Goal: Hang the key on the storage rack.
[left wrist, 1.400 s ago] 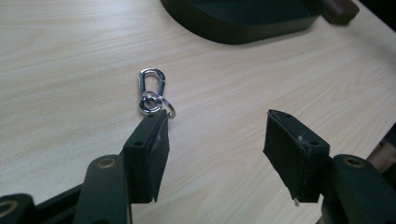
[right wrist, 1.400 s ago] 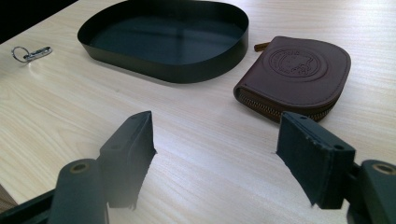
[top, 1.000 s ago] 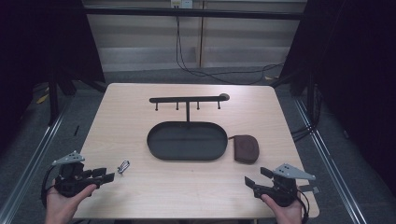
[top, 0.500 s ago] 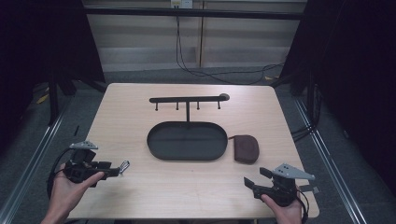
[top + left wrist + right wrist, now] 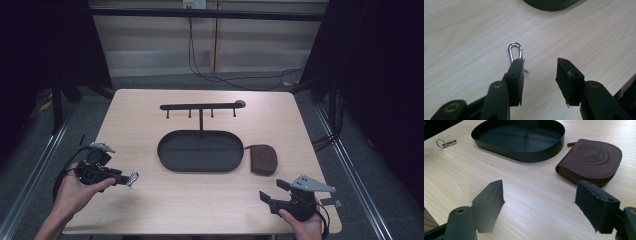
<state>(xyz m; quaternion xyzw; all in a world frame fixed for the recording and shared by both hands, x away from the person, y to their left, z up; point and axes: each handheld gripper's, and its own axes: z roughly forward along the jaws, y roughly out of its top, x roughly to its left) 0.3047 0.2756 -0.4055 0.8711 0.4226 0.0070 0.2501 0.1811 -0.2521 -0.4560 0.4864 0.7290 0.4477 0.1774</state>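
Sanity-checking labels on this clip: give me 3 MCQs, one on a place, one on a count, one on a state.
1. Where does the brown zip pouch lie?
A. inside the tray
B. on the table beside the tray's right end
C. hanging on the rack

2. How many pegs hang under the rack's bar?
A. two
B. four
C. six

3. How do the right gripper's jaws stand?
A. open with nothing between them
B. shut on the pouch
C. shut on the carabiner

Key: 1 B, the high view shows the pouch on the table just right of the black oval tray. 2 B, four short pegs show below the bar. 3 A, the right gripper view shows bare table between wide jaws.
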